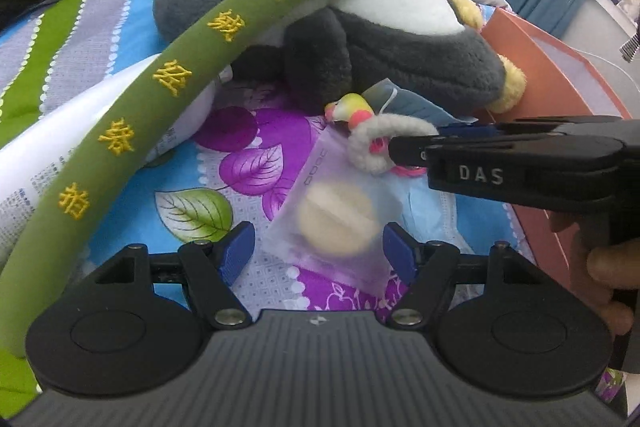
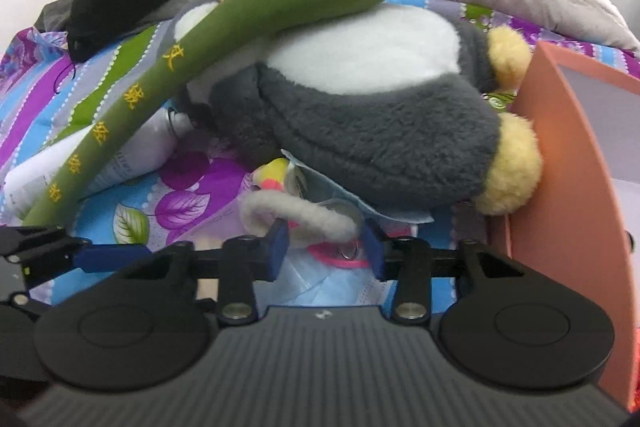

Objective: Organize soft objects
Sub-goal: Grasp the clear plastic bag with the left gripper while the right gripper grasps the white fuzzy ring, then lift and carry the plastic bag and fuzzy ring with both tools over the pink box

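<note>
One fuzzy grey loop (image 2: pixel 300 217) lay crosswise between right gripper (image 2: pixel 326 247) fingers, parted; left gripper (image 1: pixel 318 251) wide, farther.

Floral-printed bedsheet (image 1: pixel 256 195) underneath everything. On it, toward the back, lies the grey-and-white plush penguin (image 2: pixel 360 115), and the long green embroidered plush bat (image 1: pixel 168 75) leans across the penguin's top, running down to the left. Under the bat, left side, a white printed tube (image 1: pixel 36 179). Right of the penguin stands the salmon-coloured cardboard box (image 2: pixel 560 187), touching its foot. In front of the penguin, a fuzzy grey loop keychain (image 2: pixel 304 217); nearer still, a translucent pouch holding a round puff (image 1: pixel 336 219) and a blue face mask (image 2: pixel 328 287).
</note>
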Demonstrator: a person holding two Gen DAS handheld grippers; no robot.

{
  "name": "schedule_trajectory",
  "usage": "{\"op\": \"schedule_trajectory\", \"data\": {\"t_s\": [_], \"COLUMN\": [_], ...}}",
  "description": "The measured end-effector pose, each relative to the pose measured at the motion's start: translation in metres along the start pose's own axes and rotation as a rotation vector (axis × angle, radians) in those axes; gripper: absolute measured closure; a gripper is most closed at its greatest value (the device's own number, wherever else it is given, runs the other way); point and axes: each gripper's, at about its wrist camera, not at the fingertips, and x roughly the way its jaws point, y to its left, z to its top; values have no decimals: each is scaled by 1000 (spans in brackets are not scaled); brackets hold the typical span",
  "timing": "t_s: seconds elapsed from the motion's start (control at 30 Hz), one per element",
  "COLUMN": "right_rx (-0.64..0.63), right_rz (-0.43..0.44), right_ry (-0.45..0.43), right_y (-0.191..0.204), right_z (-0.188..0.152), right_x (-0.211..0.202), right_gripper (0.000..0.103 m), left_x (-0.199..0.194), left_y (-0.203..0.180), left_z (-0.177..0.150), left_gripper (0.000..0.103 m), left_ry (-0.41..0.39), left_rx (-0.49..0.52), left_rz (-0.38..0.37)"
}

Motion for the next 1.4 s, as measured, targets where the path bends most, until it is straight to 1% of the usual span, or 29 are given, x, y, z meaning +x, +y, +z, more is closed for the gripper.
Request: {"op": "schedule_trajectory", "data": {"t_s": [0.07,0.1,0.13,0.17,0.23,0.3,0.33,0.4,0.43,0.5,0.7,0.87,1.07,1.4], "right_rx": [-12,-14,-10,-4,-5,-10,-11,-9,-10,-7,6,12,13,15], "right_rz": [-13,-19,-22,-21,-18,-8,-10,-4,-3,-4,3,10,24,51], "right_ry": [-9,-12,-11,-11,-13,-17,-19,-21,-22,-26,-45,-61,-65,-65], "right_y": [1,0,-1,-1,-2,0,0,1,2,2,6,10,20,39], "right_z": [0,-1,0,-1,-2,-4,-5,-8,-9,-12,-20,-31,-51,-97], "right_x": [1,1,0,0,-3,-8,-11,-19,-22,-31,-60,-91,-126,-171], "right_gripper": [72,76,83,88,90,91,92,92,92,92,92,92,92,92], "left_x": [1,1,2,3,1,0,-1,-6,-9,-17,-49,-80,-120,-174], "left_y": [-2,-4,-5,-6,-6,-2,-1,-4,-5,-6,-11,-12,-13,-24], "left_z": [0,0,0,-1,-1,-1,-1,-2,-3,-5,-15,-31,-60,-116], "left_gripper": [30,35,37,42,52,73,74,81,83,89,90,90,90,90], "left_ry": [-7,-10,-9,-6,-9,-3,-1,-9,-17,-28,-60,-71,-81,-109], "left_rx": [16,24,26,26,23,-5,-18,-17,-16,-30,-70,-134,-191,-232], "left_rz": [-3,-3,0,9,27,6,1,26,34,40,61,58,69,96]}}
